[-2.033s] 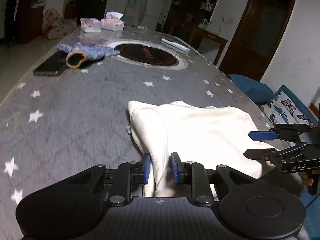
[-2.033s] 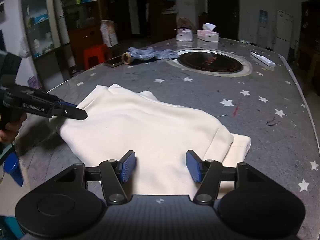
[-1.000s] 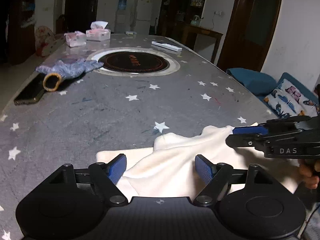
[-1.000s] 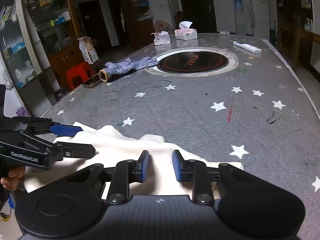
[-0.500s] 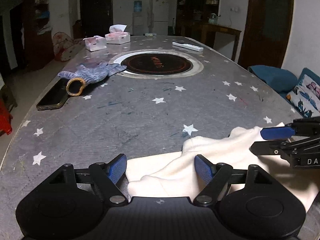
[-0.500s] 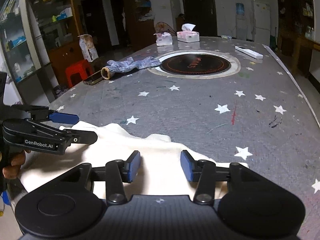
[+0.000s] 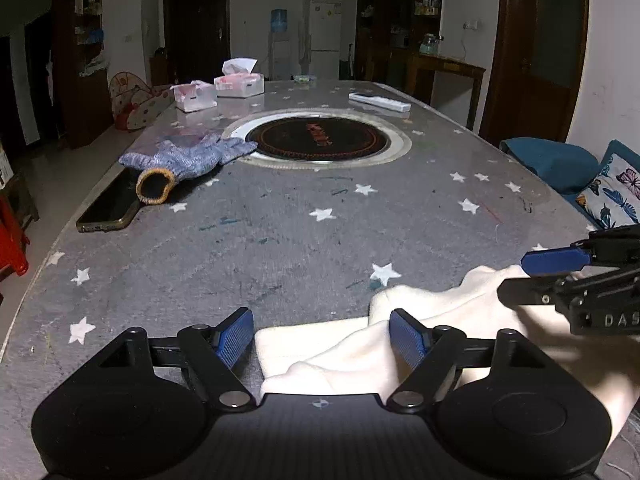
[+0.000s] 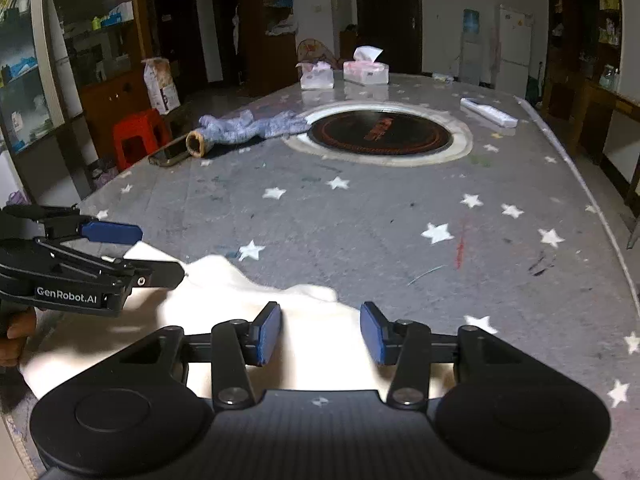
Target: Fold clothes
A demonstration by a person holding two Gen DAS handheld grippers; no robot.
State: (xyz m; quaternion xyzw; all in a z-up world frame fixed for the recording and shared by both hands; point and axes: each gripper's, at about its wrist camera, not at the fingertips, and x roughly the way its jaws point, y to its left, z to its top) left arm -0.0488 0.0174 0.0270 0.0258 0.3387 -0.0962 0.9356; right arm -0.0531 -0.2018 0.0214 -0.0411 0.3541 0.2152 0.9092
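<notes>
Left wrist view: the left gripper (image 7: 322, 334) and right gripper (image 8: 320, 334) both stand wide, holding nothing, over the cloth (image 7: 352, 348) bunched at the tabletop (image 7: 280, 240) near edge. Closing on one layer could undo the fold.

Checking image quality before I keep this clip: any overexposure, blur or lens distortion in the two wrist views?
Left wrist view: the cream-white garment is washed out near the open left gripper; fisheye bends the grey star-patterned table edges; the room behind is dim. Right wrist view: the same garment blows out between the open right gripper fingers; background shelves are dark; no obvious motion blur.
</notes>
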